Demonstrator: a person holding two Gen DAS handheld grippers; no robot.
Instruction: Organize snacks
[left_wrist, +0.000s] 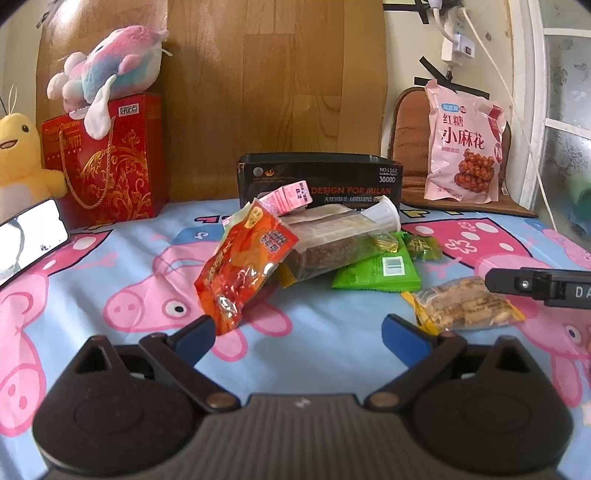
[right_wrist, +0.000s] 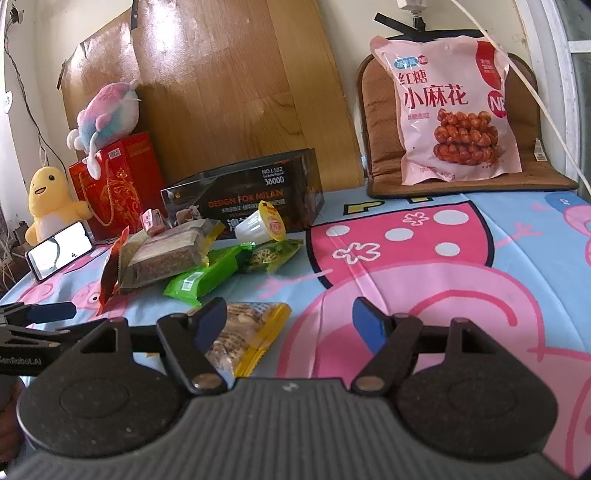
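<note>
A heap of snacks lies on the cartoon-pig sheet (left_wrist: 314, 332): a red-orange packet (left_wrist: 240, 269), a long clear pack of brown cake (left_wrist: 325, 240), a pink carton (left_wrist: 291, 195), a white jelly cup (right_wrist: 260, 225), green packets (left_wrist: 380, 271) and a yellow-edged cracker pack (left_wrist: 461, 304). Behind them stands an open black box (left_wrist: 321, 181). My left gripper (left_wrist: 299, 332) is open just short of the red-orange packet, with nothing between its blue pads. My right gripper (right_wrist: 290, 319) is open too, its left pad over the cracker pack (right_wrist: 247, 332).
A big pink snack bag (right_wrist: 454, 110) leans on a brown cushion (right_wrist: 524, 173) at the back right. A red gift bag (left_wrist: 110, 162) with a plush fish, a yellow plush duck (left_wrist: 18, 155) and a phone (left_wrist: 26, 236) stand at the left. Cables hang by the window.
</note>
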